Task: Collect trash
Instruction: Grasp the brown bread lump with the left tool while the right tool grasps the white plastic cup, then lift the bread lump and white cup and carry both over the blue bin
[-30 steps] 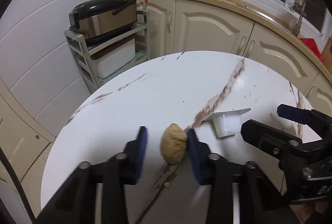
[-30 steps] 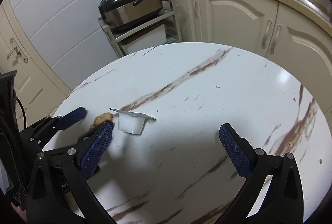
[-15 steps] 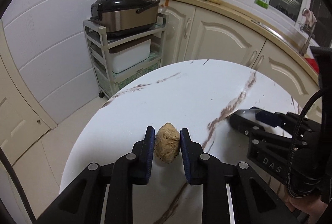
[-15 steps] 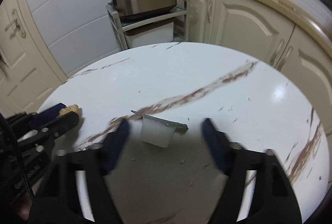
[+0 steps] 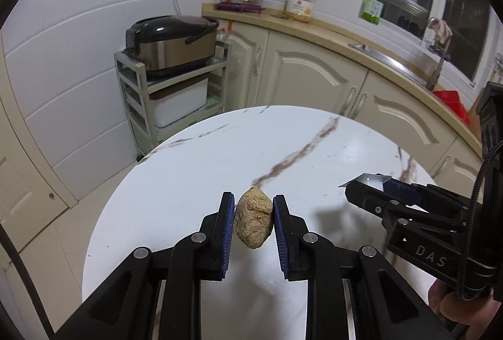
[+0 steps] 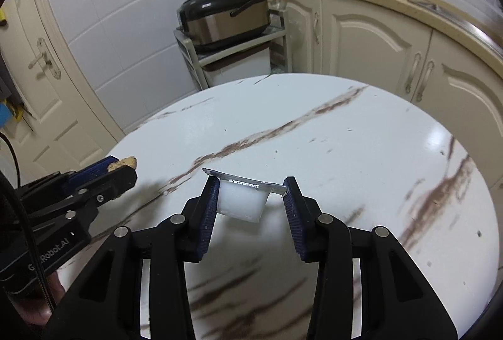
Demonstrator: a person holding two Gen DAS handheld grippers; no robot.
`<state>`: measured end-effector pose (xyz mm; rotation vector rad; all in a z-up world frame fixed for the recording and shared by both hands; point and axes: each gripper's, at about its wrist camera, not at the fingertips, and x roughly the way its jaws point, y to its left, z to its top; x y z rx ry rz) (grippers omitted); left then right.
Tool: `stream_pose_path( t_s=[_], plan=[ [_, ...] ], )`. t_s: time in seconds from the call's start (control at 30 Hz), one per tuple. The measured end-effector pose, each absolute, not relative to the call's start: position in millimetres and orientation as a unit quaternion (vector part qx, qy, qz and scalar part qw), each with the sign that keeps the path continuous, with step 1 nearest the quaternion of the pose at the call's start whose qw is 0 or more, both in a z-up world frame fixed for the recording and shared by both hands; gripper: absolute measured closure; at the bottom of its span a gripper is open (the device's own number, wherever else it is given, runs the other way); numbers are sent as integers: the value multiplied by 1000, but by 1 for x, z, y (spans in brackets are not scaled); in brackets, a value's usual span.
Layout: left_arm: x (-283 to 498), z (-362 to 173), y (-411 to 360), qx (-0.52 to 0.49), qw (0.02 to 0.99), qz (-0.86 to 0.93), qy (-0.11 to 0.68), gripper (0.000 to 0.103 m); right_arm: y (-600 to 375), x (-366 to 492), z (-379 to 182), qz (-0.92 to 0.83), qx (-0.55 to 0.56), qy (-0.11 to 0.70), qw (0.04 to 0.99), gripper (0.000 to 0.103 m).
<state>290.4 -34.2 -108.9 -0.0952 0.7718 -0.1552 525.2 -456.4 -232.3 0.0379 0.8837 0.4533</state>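
Two pieces of trash: a brown crumbly lump and a small white plastic cup with a foil lid peeled partly back; one sits in each tool
Left gripper: jaws narrow, both pads pressed on the lump's sides; lump looks lifted above the round table, over its near-left part
Lump handling: light and dry by the look of it, likely brittle; a hard squeeze could crumble it, so a moderate hold across its widest middle seems best
Right gripper: jaws narrowed around the cup; left pad touches the cup wall, right pad meets the foil edge; whether the cup is fully clamped I cannot tell
Cup handling: thin-walled, very light, probably slippery and easily crushed; take it at the body below the rim, not by the floppy foil
Edges and room: table edge lies close on the left; far half of the table holds nothing seen; shelf cart with cooker and cabinets stand beyond the far edge; no bin in view
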Motion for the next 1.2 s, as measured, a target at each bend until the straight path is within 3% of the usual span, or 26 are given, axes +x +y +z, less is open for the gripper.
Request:
stream_pose_path(
  t_s=[0.7, 1.0, 1.2],
  plan=[
    [111, -47, -178, 25, 937, -197, 286, 82, -654, 357, -124, 138, 104, 289, 942, 64],
    [65, -57, -249, 43, 920, -279, 272, 82, -743, 290, -123, 76, 134, 267, 951, 64],
    [62, -86, -308, 62, 892, -329, 305, 82, -805, 258, -148, 26, 161, 279, 946, 64]
  ],
)
